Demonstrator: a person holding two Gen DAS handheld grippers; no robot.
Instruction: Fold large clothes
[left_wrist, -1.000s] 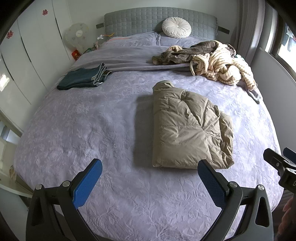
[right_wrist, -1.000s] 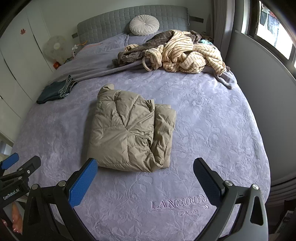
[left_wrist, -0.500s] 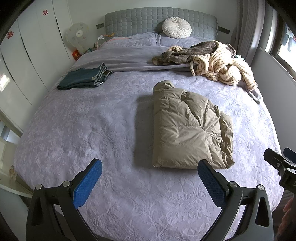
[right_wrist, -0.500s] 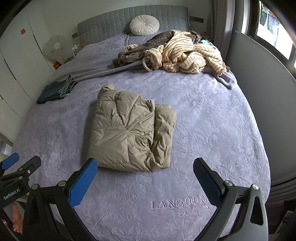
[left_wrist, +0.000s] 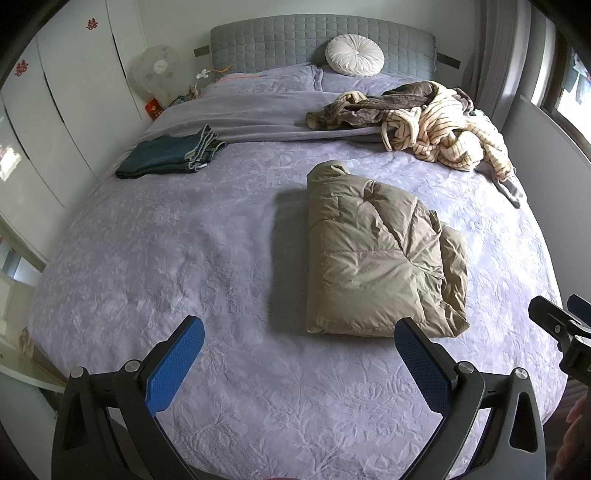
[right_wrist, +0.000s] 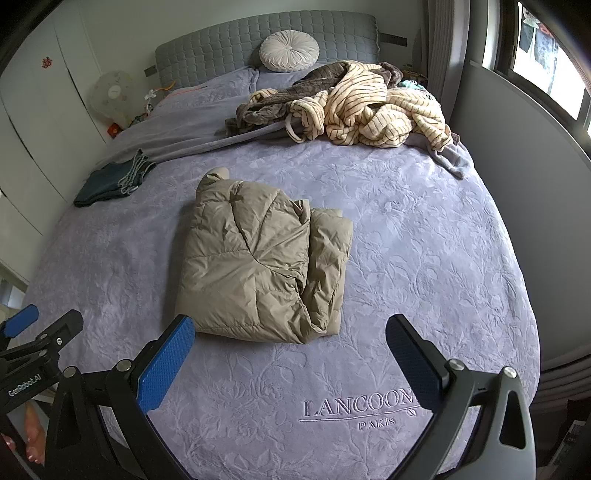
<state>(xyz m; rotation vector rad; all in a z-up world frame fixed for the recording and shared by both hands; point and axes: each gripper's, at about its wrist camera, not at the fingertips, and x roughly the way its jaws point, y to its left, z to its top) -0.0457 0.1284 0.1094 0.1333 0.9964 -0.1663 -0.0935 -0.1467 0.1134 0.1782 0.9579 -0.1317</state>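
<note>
Nothing has moved; puffy quilted jacket (left_wrist: 380, 258) lies folded; both tools gape.

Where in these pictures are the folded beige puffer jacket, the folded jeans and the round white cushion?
Beige puffer jacket (left_wrist: 373, 254), left wrist view, middle of its top panel.
Folded jeans (left_wrist: 166, 157), left wrist view, top layer.
Round white cushion (right_wrist: 289, 51), right wrist view, its centre button.

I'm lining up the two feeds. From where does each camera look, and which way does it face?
Left wrist: sits on the open left gripper, faces the grey quilted headboard; right gripper at its right edge.
Right wrist: sits on the open right gripper, faces likewise; left gripper at its left edge, toes below.
Shared: the folded beige puffer jacket.
</note>
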